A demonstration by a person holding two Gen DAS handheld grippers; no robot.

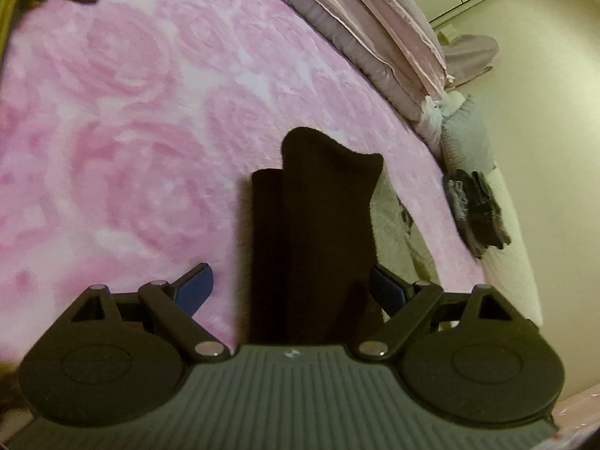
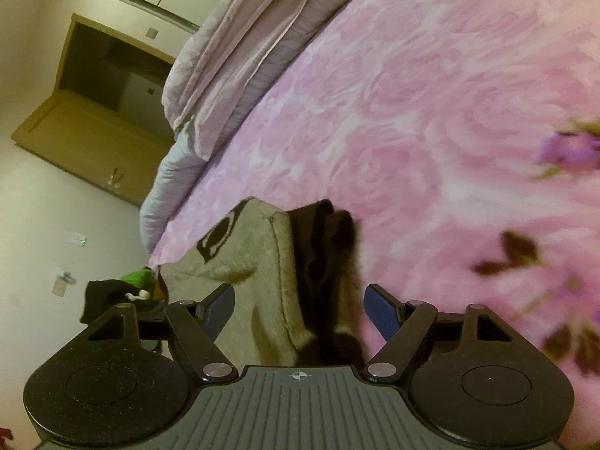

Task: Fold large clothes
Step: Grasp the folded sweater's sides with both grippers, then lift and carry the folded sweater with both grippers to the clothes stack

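Garment [image 1: 318, 225], dark and beige, lies on pink blanket [image 1: 131, 112]; both grippers' fingers [image 1: 195, 287] spread, gripping nothing.

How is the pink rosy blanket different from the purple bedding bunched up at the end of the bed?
The pink rose blanket lies spread flat; the mauve quilt is heaped in thick folds. The blanket is bright pink with big rose shapes; the quilt is plain, dull mauve. The blanket looks fuzzy, the quilt smoother. Both lie on the bed.
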